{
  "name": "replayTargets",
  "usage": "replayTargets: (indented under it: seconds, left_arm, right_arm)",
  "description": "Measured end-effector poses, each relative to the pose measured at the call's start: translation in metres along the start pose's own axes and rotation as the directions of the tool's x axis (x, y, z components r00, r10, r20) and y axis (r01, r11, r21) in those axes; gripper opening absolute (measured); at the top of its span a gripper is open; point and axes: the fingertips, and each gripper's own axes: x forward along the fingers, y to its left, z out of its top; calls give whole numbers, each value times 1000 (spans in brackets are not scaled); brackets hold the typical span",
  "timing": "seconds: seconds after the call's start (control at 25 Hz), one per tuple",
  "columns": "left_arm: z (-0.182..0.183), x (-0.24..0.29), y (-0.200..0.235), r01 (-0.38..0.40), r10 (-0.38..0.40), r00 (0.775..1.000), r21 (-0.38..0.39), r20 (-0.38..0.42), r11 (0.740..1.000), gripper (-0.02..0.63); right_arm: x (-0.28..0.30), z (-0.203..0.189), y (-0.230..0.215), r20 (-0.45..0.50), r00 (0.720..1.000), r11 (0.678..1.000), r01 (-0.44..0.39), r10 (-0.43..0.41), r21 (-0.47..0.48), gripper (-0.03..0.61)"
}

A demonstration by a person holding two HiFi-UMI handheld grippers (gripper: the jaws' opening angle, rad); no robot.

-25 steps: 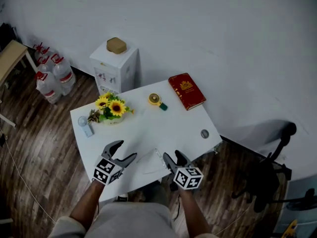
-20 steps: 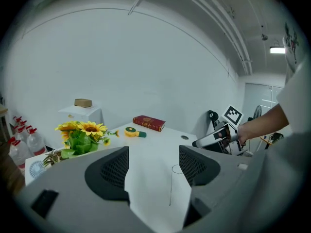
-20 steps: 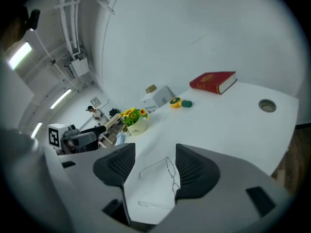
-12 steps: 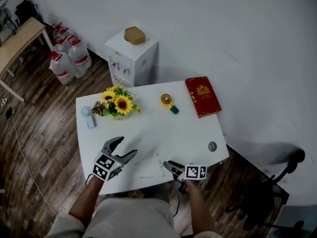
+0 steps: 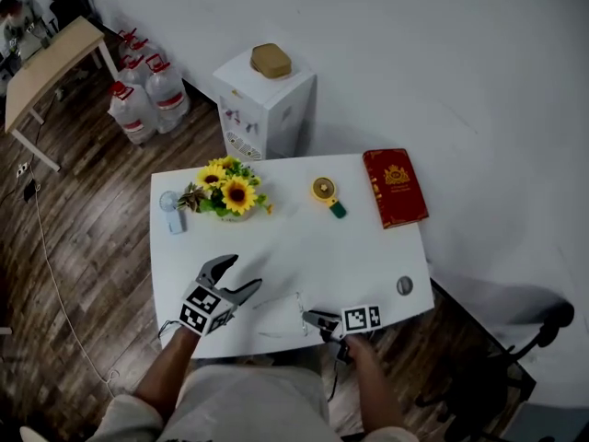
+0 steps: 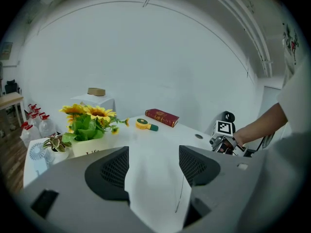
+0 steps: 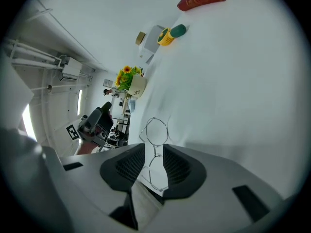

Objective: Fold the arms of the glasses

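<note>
Thin wire-framed glasses lie on the white table near its front edge, arms spread. My right gripper lies low on the table with its jaws closing around the glasses. In the right gripper view the frame's bridge runs between the pads without being pressed. My left gripper hovers left of the glasses, open and empty. In the left gripper view one thin arm of the glasses lies just past the right jaw.
Behind on the table stand a sunflower pot, a yellow tape measure, a red book, a small blue fan and a round disc. A white cabinet and water bottles stand beyond; an office chair at right.
My right gripper has dropped to the table, rolled onto its side, and its jaws have narrowed around the glasses. The left gripper has sunk slightly toward the table.
</note>
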Motion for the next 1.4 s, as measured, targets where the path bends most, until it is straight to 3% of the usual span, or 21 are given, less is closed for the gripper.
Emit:
replayTargets:
  seconds: [0.64, 0.8, 0.96, 1.12, 1.4]
  left_arm:
    - [-16, -6, 2, -22, 21, 1000, -30, -7, 999, 319]
    - [-19, -14, 4, -35, 35, 999, -39, -4, 999, 319]
    - [-25, -20, 2, -35, 35, 999, -40, -7, 999, 319]
    - [-30, -24, -1, -23, 23, 1000, -42, -10, 999, 319]
    - [-34, -32, -3, 1, -2, 1000, -34, -20, 999, 319]
  right_arm:
    - [18, -5, -3, -26, 995, 992, -97, 100, 86, 64]
    - [19, -8, 3, -23, 994, 992, -105, 107, 65, 17]
    - [19, -11, 4, 7, 996, 995, -92, 92, 42, 12]
    - [20, -11, 22, 41, 980, 980, -195, 197, -31, 11]
    - [-2, -30, 18, 138, 986, 961, -127, 95, 245, 9]
